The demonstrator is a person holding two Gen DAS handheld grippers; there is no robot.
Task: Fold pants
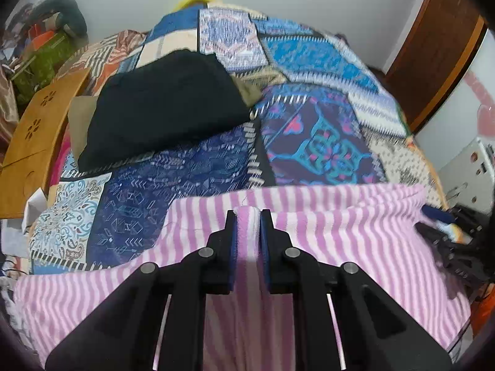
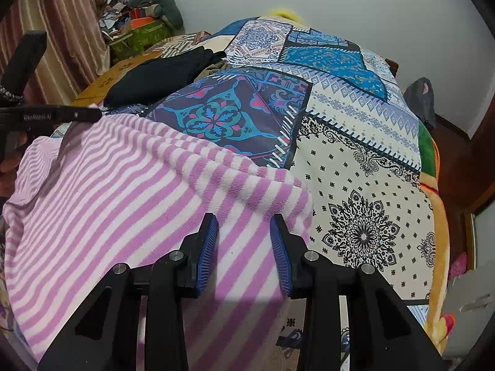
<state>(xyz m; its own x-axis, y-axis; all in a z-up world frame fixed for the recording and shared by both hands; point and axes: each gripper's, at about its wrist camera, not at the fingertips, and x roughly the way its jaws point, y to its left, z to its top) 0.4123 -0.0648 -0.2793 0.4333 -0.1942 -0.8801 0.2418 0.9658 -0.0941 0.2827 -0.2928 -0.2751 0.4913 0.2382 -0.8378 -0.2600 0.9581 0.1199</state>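
Observation:
The pink and white striped fleece pants [image 1: 355, 235] lie across the near edge of a patchwork bedspread [image 1: 324, 142]. My left gripper [image 1: 247, 228] is shut on a raised fold at the pants' upper edge, which is pinched between its blue pads [image 1: 234, 241]. In the right wrist view the pants [image 2: 123, 185] spread out to the left. My right gripper [image 2: 244, 244] has a thick bunch of the fleece between its blue pads [image 2: 208, 247], near the pants' right edge. The left gripper's black body [image 2: 62, 114] shows at the far left, with a hand [image 2: 9, 157] behind it.
A folded black garment [image 1: 164, 105] lies farther back on the bed, over a tan one. A wooden board [image 1: 34, 136] and piled clutter [image 1: 46, 55] flank the bed's left side. A wooden door [image 1: 439, 40] stands at the right, and a striped curtain [image 2: 68, 31] hangs at the left.

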